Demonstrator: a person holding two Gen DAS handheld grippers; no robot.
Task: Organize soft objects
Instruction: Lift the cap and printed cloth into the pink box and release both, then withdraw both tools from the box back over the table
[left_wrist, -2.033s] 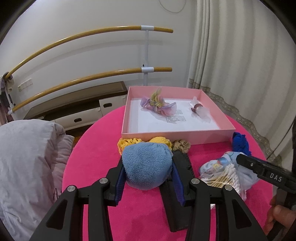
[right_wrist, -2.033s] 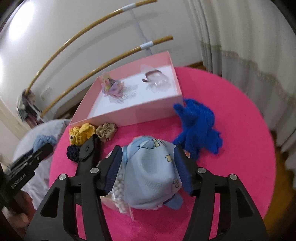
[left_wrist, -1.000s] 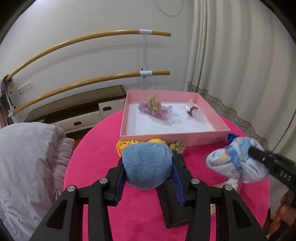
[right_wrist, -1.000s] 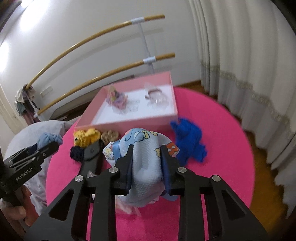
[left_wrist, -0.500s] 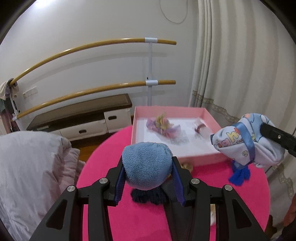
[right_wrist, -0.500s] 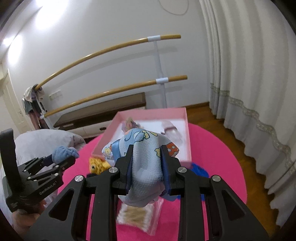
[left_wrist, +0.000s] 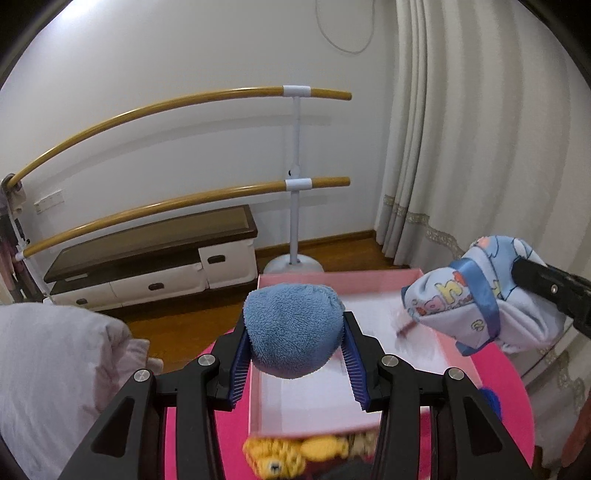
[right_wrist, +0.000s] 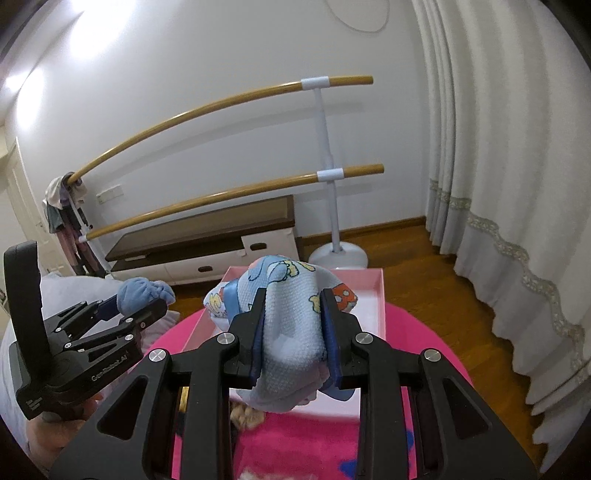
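My left gripper (left_wrist: 293, 349) is shut on a blue terry cloth ball (left_wrist: 293, 328), held above the near left part of the pink box (left_wrist: 314, 430). My right gripper (right_wrist: 293, 332) is shut on a light blue cartoon-print cloth (right_wrist: 291, 321) and holds it above the same pink box (right_wrist: 380, 295). In the left wrist view that cloth (left_wrist: 480, 299) hangs over the box's right side. The left gripper (right_wrist: 122, 314) with its blue ball (right_wrist: 142, 291) shows at the left of the right wrist view. The box's white floor is partly hidden.
The box sits on a round pink table (left_wrist: 491, 373). A yellow knit toy (left_wrist: 280, 456) and a dark blue piece (left_wrist: 491, 400) lie in front of the box. A pale cushion (left_wrist: 55, 369) is at left. Ballet bars (left_wrist: 184, 199), a low cabinet (left_wrist: 155, 258) and curtains (left_wrist: 480, 147) stand behind.
Both grippers have risen and moved forward over the pink box, each still holding its cloth. The table items have dropped low in both views.
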